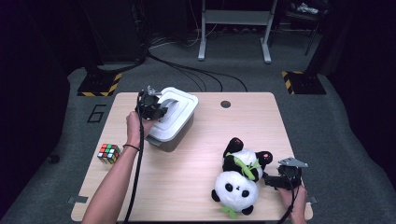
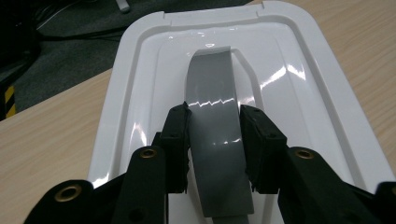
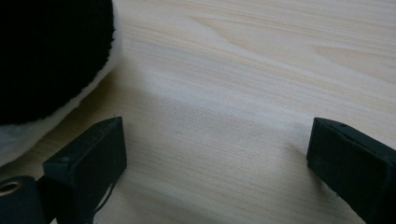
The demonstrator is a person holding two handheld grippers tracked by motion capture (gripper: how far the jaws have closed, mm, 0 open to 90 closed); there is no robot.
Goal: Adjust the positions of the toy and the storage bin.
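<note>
While the left gripper [image 2: 214, 140] sits over the near end of the white storage box lid [image 2: 140, 93], its two black jaws stand on either side of the grey handle [image 2: 212, 88], pads against the handle's flanks: gripping it, as far as the left gripper view tells. The handle is an arched strap that runs straight ahead from between the jaws toward the far end of the lid. Its long axis lies along the gripper's line of sight, so the jaws close across its width, not its length. Judgement: any lift should go straight up from here. A sideways pull would twist the strap between the pads.

In the high view the left gripper [image 1: 152, 106] is at the left edge of the storage box [image 1: 175, 135], and the left hand [image 1: 134, 128] comes at it from the near side.

The right gripper [image 3: 215, 158] has its jaws wide apart with bare wooden table [image 3: 243, 60] between them, holding nothing. Black and white plush lies just off its left jaw, not touching. In the high view the right gripper [image 1: 273, 179] rests on the table just beside the two panda plush toys [image 1: 240, 179], well apart from the box. The left hand is clearly the one placed for the lid.

A Rubik's cube [image 1: 108, 153] lies outward of the left forearm, near the table edge
</note>
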